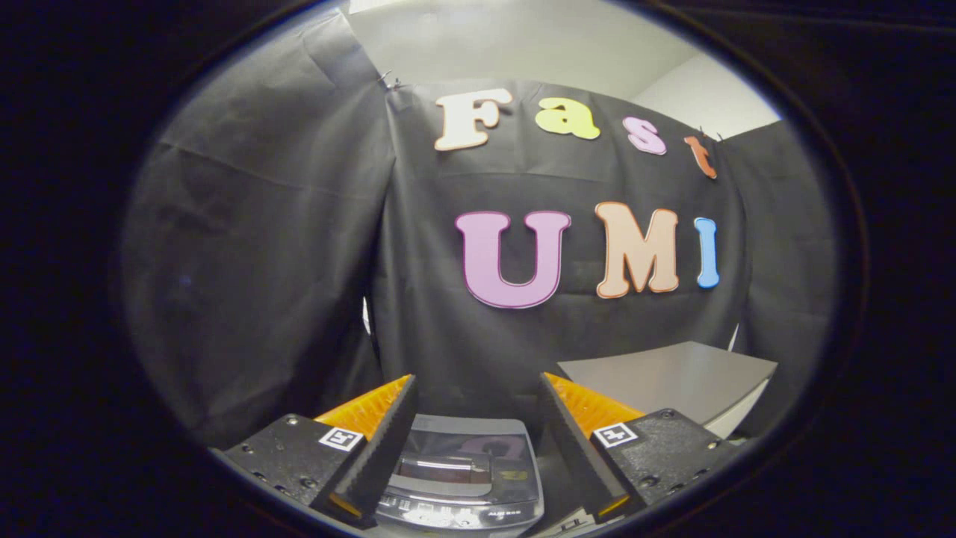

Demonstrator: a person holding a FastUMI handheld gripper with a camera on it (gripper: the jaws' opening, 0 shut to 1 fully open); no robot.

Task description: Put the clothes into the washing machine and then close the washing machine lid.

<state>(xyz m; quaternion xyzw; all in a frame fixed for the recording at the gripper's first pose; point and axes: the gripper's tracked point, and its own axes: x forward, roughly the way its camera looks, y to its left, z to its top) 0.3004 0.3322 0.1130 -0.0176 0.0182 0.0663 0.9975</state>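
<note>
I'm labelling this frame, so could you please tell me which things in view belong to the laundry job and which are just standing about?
For the job:
- washer, lid down, seen between the fingers
- gripper, open, holding nothing

Standing about:
- grey table, beyond the right finger
- black cloth wall

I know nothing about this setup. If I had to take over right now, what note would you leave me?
Hand-held gripper: fingers wide apart, holding nothing, raised above the washing machine.
Washing machine: seen between the fingers, below them; its glossy lid looks shut, though I can't be sure.
Grey table: beyond the right finger, against the black cloth wall.
Clothes: I can't say where they are, or whether they are already inside.
Left: check the drum for the clothes, load them if missing, shut the lid.
</note>
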